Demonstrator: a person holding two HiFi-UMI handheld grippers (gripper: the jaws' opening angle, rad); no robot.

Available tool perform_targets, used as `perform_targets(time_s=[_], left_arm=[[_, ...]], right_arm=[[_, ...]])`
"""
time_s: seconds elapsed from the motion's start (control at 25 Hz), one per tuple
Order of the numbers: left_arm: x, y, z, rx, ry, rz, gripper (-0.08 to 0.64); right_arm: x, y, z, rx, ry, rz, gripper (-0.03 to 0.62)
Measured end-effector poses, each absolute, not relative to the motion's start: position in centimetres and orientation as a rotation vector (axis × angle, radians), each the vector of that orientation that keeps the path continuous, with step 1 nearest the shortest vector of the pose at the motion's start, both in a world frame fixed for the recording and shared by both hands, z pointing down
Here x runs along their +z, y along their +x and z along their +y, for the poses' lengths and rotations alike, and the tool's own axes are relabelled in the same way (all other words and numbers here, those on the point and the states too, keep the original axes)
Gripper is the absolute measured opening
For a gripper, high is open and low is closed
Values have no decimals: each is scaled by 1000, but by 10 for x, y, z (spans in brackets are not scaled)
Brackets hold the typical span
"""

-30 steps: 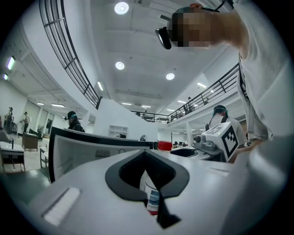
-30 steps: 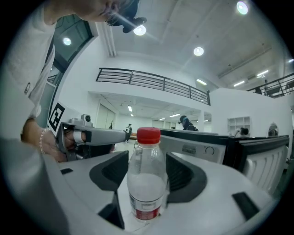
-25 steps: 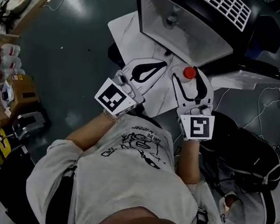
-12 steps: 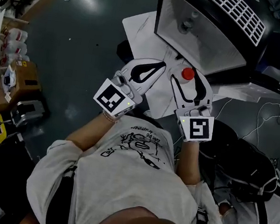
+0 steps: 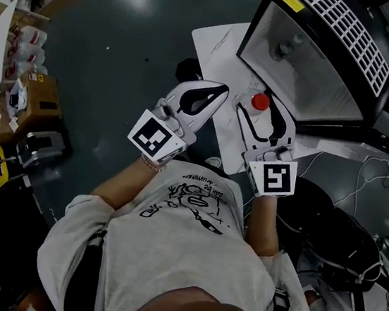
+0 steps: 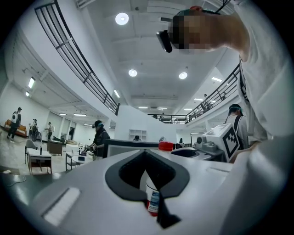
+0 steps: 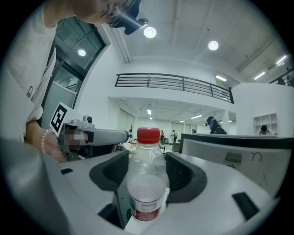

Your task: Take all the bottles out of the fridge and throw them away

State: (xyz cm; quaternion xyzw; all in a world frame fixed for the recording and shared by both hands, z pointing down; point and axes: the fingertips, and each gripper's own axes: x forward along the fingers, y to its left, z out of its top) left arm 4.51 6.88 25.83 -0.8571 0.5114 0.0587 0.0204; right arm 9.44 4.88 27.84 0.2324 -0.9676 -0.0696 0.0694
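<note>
Scanning the head view from its left edge: cardboard boxes along the dark floor, well apart from both tools.

Next, the left gripper, held out in front of a grey shirt, square-marker cube toward the wrist. Jaws brought together at the tips, closed on nothing, only a dark loop-shaped gap between the pads. Same closed tips in the left gripper view, with a red cap peeping over the top edge and a strip of labelled bottle showing through the gap, both beyond the jaws rather than between them.

Just to the right, near but not touching, the right gripper, clamped on a clear bottle. Upright between the two dark pads in the right gripper view, red cap on top, red-banded label low on the body, one pad pressed against each side. Out of the fridge already, hanging over a white board on the floor.

Further right and up, the fridge: black casing, white grille on top, pale interior open toward the grippers. Inside, near the back wall, a small pale shape, too small to call a bottle with certainty.

At the lower right, a black bag on the floor, beside the right forearm.
</note>
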Motion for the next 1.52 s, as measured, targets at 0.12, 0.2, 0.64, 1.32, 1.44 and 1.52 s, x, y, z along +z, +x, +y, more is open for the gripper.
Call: perform_targets(time_s=[0.12,0.2,0.64,1.32,1.44,1.52], left_arm=[[257,19,69,177,-2643,1608,3],[257,2,68,172,-2635,1626,3],[266,-86,61,169,-2590,1723,3],[275,-194,45,188,-2570,1783,3],[274,-208,41,190,-2568,1777,3],[274,-216,40,187,-2574,1769,3]], right_arm=[[278,67,47,-190,684,-2915,264],[278,50,46,-202,656,-2925,264],[287,-37,33,-136,601,-2907,264],[294,-152,18,-216,468,-2931,264],[295,-167,16,-212,461,-2924,264],[296,-177,14,-206,465,-2914,264]])
